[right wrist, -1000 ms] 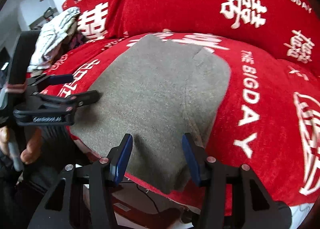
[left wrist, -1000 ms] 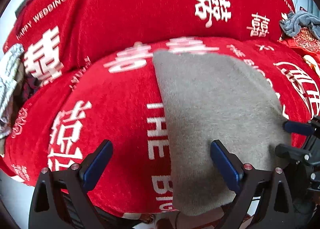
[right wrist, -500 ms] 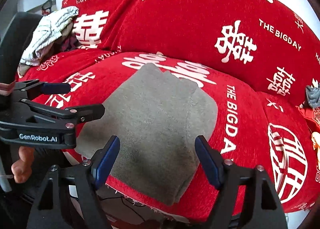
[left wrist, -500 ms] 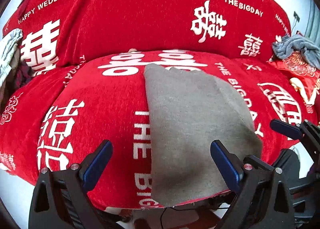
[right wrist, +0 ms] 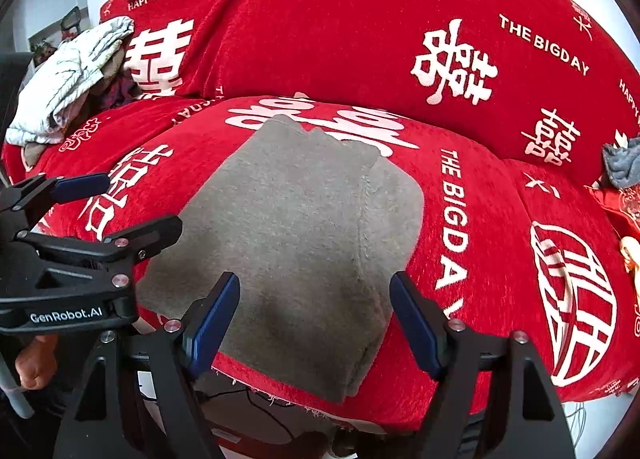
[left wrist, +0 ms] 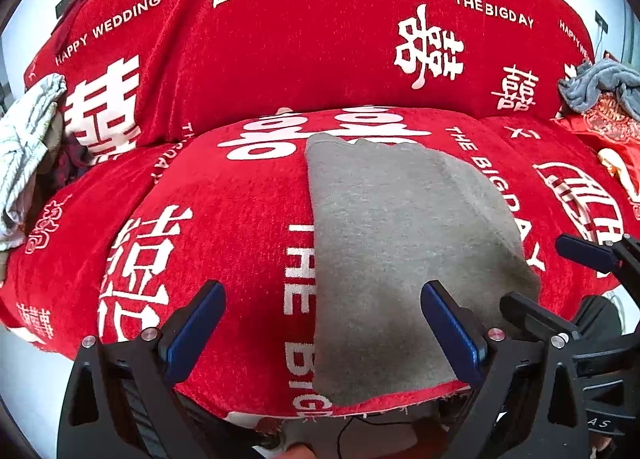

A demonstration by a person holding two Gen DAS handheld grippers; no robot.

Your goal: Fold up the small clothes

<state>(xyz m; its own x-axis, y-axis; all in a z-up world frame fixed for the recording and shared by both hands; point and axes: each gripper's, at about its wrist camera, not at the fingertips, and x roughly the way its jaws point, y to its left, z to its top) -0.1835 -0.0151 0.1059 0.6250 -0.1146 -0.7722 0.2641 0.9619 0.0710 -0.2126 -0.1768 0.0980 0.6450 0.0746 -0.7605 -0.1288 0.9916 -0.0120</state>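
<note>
A folded grey knit garment [left wrist: 396, 243] lies flat on the red seat cushion [left wrist: 224, 219]; it also shows in the right wrist view [right wrist: 296, 235]. My left gripper [left wrist: 324, 327] is open and empty, held just in front of the garment's near left part. My right gripper [right wrist: 316, 319] is open and empty, in front of the garment's near edge. Each gripper shows in the other's view: the right one [left wrist: 560, 279] at the garment's right, the left one [right wrist: 116, 207] at its left.
The red sofa backrest [left wrist: 320, 51] with white lettering rises behind the cushion. A white and grey cloth pile [left wrist: 28, 147] lies at the far left. A blue-grey cloth [left wrist: 600, 83] and red items lie at the far right. The cushion's front edge drops off below the grippers.
Both grippers have drawn back from the grey garment toward the sofa's front edge. The right gripper's jaws have opened wider. The garment stays flat on the cushion.
</note>
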